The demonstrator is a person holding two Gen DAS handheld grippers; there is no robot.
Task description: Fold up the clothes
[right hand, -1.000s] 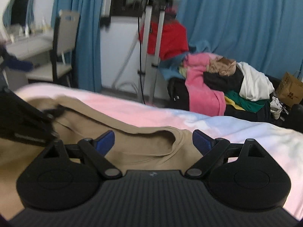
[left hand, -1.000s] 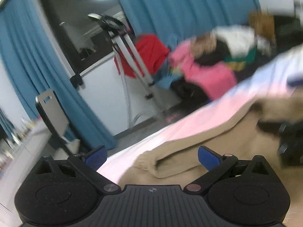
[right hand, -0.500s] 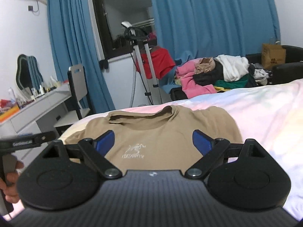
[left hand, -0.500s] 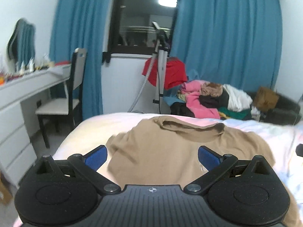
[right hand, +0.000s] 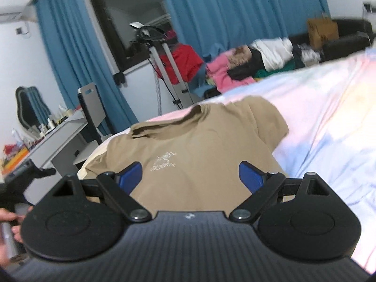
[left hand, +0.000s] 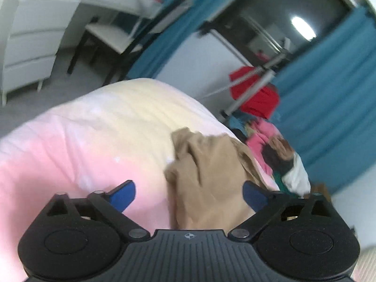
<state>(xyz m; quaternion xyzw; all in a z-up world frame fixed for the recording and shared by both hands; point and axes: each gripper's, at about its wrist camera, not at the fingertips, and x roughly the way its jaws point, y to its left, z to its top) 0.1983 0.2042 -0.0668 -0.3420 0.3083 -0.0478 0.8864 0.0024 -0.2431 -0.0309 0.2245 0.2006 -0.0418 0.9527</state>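
Note:
A tan T-shirt (right hand: 195, 145) lies face up on the bed (right hand: 329, 129), collar towards the far edge, white logo on the chest. My right gripper (right hand: 190, 176) hovers open over the shirt's lower chest, with nothing pinched. In the rolled left wrist view, the shirt's bunched sleeve edge (left hand: 206, 176) lies on the pink and cream cover (left hand: 94, 141). My left gripper (left hand: 189, 195) is above that sleeve. Its jaws are closing, the cloth shows between them, and the blue pads (left hand: 124, 195) do not press on it.
Beyond the bed are a pile of clothes (right hand: 246, 65), a garment steamer stand (right hand: 164, 70) with a red garment, a chair (right hand: 91, 108) and a cluttered desk (right hand: 47, 136). A cardboard box (right hand: 322, 30) sits on a black sofa. A person's hand (right hand: 7, 218) shows at the lower left.
The left gripper swung left to the shirt's sleeve side and rolled hard, and its jaws narrowed a little. The right gripper pulled back from the collar and rolled, still wide.

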